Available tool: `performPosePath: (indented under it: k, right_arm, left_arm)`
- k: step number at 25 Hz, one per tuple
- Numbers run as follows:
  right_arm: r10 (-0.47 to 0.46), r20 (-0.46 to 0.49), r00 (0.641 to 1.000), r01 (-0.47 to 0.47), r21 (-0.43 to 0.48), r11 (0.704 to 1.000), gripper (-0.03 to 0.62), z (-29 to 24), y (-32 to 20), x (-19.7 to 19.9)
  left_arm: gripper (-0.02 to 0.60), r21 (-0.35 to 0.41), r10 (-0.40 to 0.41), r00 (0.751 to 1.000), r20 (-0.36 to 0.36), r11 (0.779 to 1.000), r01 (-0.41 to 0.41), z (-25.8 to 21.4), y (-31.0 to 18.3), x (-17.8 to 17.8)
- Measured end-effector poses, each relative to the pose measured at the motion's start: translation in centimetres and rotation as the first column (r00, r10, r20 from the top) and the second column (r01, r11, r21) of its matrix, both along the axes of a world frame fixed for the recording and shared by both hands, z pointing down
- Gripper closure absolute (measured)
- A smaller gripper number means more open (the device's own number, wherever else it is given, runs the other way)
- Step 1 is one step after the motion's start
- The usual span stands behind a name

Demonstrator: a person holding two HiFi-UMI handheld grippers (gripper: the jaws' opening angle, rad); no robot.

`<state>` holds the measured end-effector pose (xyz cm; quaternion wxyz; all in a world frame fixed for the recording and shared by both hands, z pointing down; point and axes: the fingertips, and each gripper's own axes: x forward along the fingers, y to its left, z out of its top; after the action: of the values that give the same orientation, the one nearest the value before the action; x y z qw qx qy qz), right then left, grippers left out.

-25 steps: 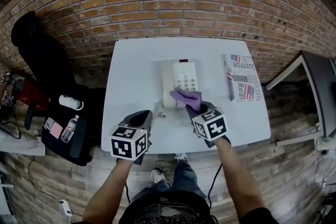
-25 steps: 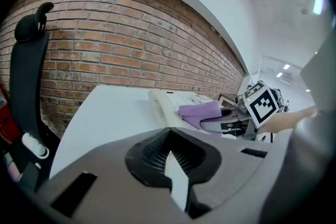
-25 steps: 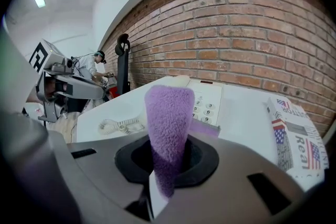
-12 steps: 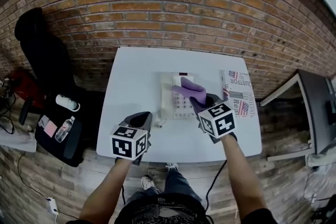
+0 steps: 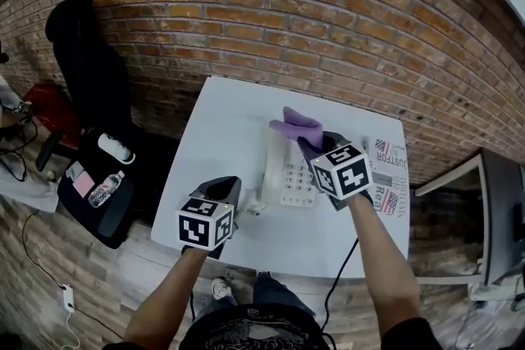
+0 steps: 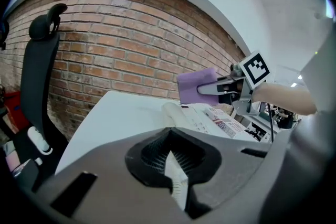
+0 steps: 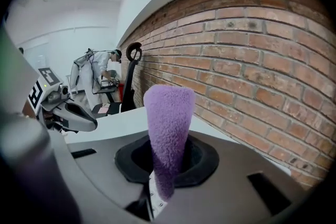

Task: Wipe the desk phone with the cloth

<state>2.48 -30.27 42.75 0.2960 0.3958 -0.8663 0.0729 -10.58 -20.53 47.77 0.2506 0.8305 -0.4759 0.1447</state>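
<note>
White desk phone (image 5: 289, 176) lies flat, keypad up, centre frame on tabletop (image 5: 221, 127). Purple fluffy cloth (image 5: 297, 125), bunched, pinched by right hand-held gripper (image 5: 310, 143), above phone's far end.

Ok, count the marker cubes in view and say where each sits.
2. One marker cube is on the left gripper, above the table's near edge; the other is on the right gripper, which holds the purple cloth above the desk phone. None seems hidden.

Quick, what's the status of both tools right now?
Left tool: closed, nothing in it.
Right tool: closed on the purple cloth.
</note>
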Motion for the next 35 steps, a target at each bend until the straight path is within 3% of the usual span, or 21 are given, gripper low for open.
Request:
performPosePath:
  k: [8,14,35]
  right_arm:
    - [-0.092,-0.067,0.993,0.091,-0.013,0.996,0.549,2.1,-4.3,-2.9]
    - [-0.156,-0.110,0.982,0.149,-0.067,0.987,0.549,5.0,-4.2,-4.6]
    - [-0.099,-0.094,0.991,0.091,-0.090,0.992,0.549,6.6,1.4,-5.8]
  left_arm:
    - [0.577,-0.017,-0.066,0.997,0.032,0.998,0.067,0.4,-0.7,-1.5]
    - [0.577,-0.022,-0.109,0.993,0.045,0.994,0.110,0.7,-0.4,-3.6]
    - [0.577,-0.019,-0.073,0.997,0.031,0.997,0.073,1.1,2.6,-6.1]
